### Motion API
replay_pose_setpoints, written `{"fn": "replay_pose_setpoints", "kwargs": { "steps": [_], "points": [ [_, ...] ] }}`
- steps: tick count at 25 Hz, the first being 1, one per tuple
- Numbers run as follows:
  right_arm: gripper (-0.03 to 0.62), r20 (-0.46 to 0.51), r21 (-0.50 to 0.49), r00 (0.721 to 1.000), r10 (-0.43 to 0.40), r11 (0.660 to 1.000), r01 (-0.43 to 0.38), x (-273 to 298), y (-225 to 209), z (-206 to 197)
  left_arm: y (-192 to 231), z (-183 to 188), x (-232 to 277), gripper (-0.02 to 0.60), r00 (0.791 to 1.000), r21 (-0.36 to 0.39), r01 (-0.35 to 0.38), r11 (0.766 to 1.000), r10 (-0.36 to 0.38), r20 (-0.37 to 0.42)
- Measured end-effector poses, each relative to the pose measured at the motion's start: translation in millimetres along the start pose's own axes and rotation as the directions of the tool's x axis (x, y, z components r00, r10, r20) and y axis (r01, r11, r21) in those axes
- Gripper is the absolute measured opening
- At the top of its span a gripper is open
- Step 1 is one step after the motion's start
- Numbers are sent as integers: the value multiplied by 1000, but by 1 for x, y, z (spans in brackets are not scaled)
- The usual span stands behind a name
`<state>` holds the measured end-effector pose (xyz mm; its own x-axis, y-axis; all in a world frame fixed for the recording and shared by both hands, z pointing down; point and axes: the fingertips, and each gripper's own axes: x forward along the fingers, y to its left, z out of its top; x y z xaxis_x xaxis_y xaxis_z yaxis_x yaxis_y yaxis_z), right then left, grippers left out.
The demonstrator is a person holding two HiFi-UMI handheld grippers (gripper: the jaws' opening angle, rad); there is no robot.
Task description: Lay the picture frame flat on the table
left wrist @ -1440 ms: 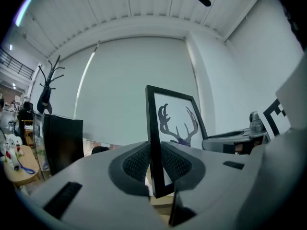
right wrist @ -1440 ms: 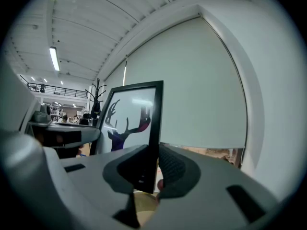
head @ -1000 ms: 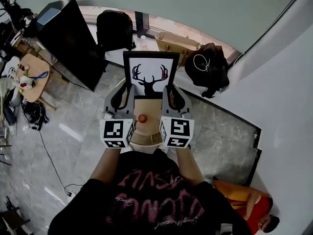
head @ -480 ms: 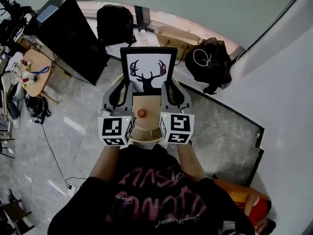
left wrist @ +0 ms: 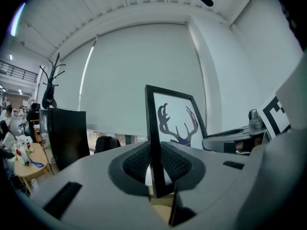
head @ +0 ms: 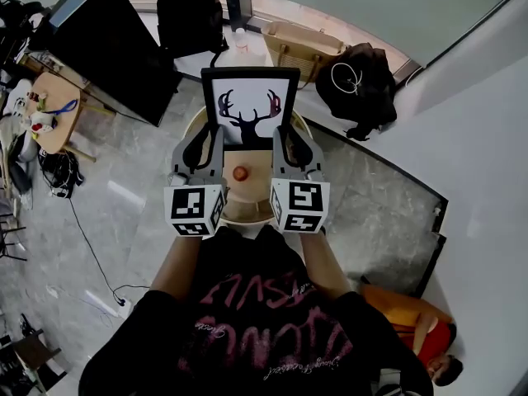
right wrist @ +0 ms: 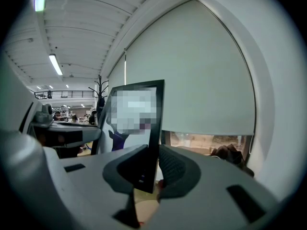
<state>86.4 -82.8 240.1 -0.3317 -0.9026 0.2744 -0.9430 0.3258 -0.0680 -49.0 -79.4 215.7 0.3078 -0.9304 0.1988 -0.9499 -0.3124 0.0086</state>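
A black picture frame with a dark antlered deer head on white stands upright, held between both grippers above a small round wooden table. My left gripper is shut on the frame's left edge, and my right gripper is shut on its right edge. In the left gripper view the frame rises edge-on from between the ribbed pads of the left gripper. The right gripper view shows the frame clamped in the right gripper the same way. A small orange ball lies on the table below the frame.
A large black screen stands at the left, with a black backpack, a tan bag and a black bag along the far wall. A cluttered side table sits far left. A person in orange is at the lower right.
Both grippers keep their hold on the frame. The frame and grippers now sit slightly higher in the head view, and the frame stays upright.
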Motion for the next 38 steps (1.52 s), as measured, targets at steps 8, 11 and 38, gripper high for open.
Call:
{"fn": "replay_pose_setpoints", "kwargs": {
  "steps": [8,11,38],
  "points": [
    [80,-70,10,998,1,1000,0,12,-1,-26,4,-29,10,72,998,-35,2,999,-4,-60],
    [80,-95,15,995,0,1000,1,12,0,-39,4,-43,8,72,997,-45,1,999,-5,-82],
    [80,-247,50,969,1,999,12,8,30,-124,18,-129,-15,72,973,-125,5,992,-34,-230]
  ]
}}
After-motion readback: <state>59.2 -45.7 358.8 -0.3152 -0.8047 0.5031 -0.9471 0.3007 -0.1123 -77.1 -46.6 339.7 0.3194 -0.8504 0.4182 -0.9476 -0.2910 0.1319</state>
